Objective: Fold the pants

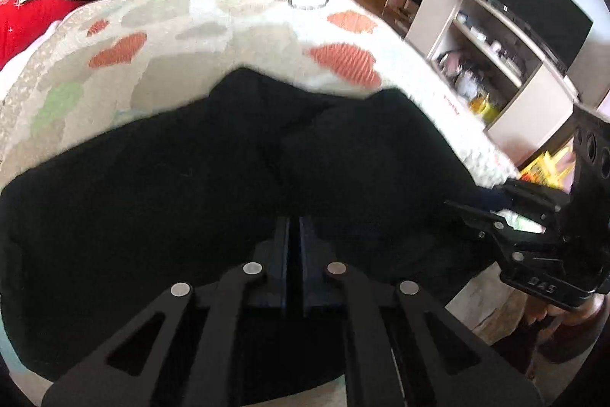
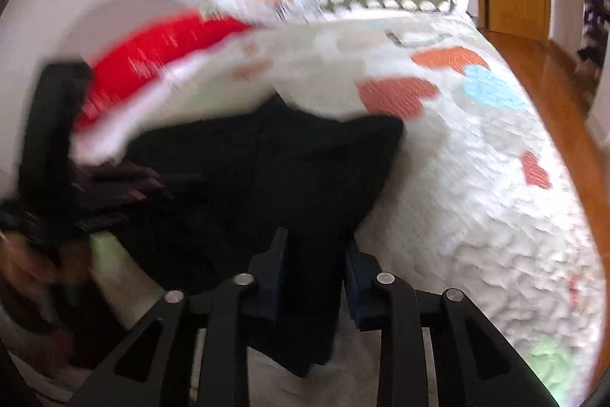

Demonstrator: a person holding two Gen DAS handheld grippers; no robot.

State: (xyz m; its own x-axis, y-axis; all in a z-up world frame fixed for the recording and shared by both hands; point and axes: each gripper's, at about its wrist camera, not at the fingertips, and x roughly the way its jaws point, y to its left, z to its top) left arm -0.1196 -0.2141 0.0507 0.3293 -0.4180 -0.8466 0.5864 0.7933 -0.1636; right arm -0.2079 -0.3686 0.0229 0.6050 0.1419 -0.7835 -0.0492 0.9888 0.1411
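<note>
Black pants on a quilted bed, both tongs at the near edge, at the start of a fold.

Bed point(image 1: 236, 25): heart-patterned quilt, stretching away beyond both tongs and serving as the folding surface; pillows at the far end. Pants point(image 1: 190, 185): black, spread crumpled directly ahead of and beneath both tongs, near hem towards the bed's edge, likely so that edge can be lifted and carried over. Left tongs point(image 1: 293, 227): fingers drawn together, with only a thin slit between them, pressed into the dark cloth; probably pinching the near edge, though black on black hides the contact. Right tongs point(image 2: 316, 246): fingers part-way apart, straddling a strip of the pants; whether the pads press it cannot be told.
</note>
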